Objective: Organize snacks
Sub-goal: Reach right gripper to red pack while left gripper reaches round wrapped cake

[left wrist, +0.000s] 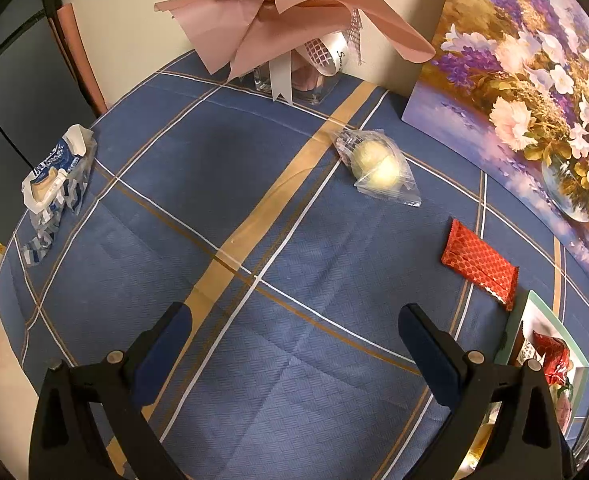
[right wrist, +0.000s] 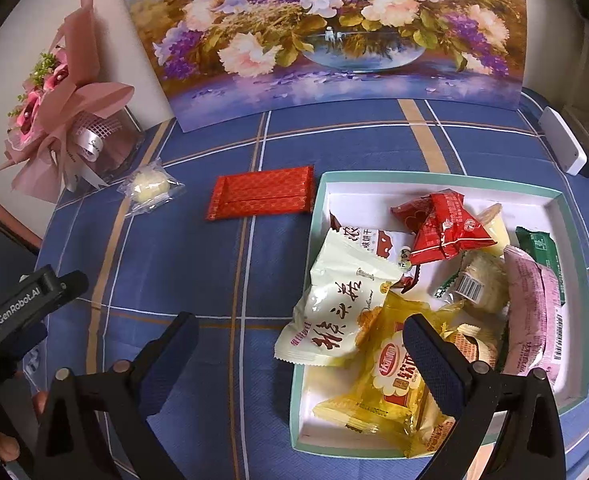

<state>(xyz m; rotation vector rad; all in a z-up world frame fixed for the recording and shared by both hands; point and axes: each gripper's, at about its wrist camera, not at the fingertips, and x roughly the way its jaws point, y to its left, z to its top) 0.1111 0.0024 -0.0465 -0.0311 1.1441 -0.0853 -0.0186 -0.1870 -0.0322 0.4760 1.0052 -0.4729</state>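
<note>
Snacks are split between the desk (right wrist: 198,264) and a shallow white box with a teal rim (right wrist: 446,178) at the right side. Most are already piled in the box, while three are seen loose on the blue plaid cloth.

The greatest risk is judged to lie with the box itself: it is crowded, and a white packet with red characters (right wrist: 334,312) hangs over its left wall, so it could be knocked out by a tool passing low. A yellow packet (right wrist: 378,384) lies at the near end, with a pink packet (right wrist: 534,312) along the right wall, a red packet (right wrist: 442,226) towards the back and a green packet (right wrist: 544,248) beside it.

Outside, the red foil bar (right wrist: 260,194) lies just beside the box's far left corner; its flat shape may be hard to pinch. The blue-and-white wrapper (left wrist: 56,184) sits at the desk's left edge and could be pushed off. The clear-wrapped pale round snack (left wrist: 376,166), smallest of the three, lies near the glass vase (left wrist: 290,84), which might be bumped.

Both the left tool (left wrist: 294,340) and the right tool (right wrist: 300,344) are spread wide, with nothing gripped.
</note>
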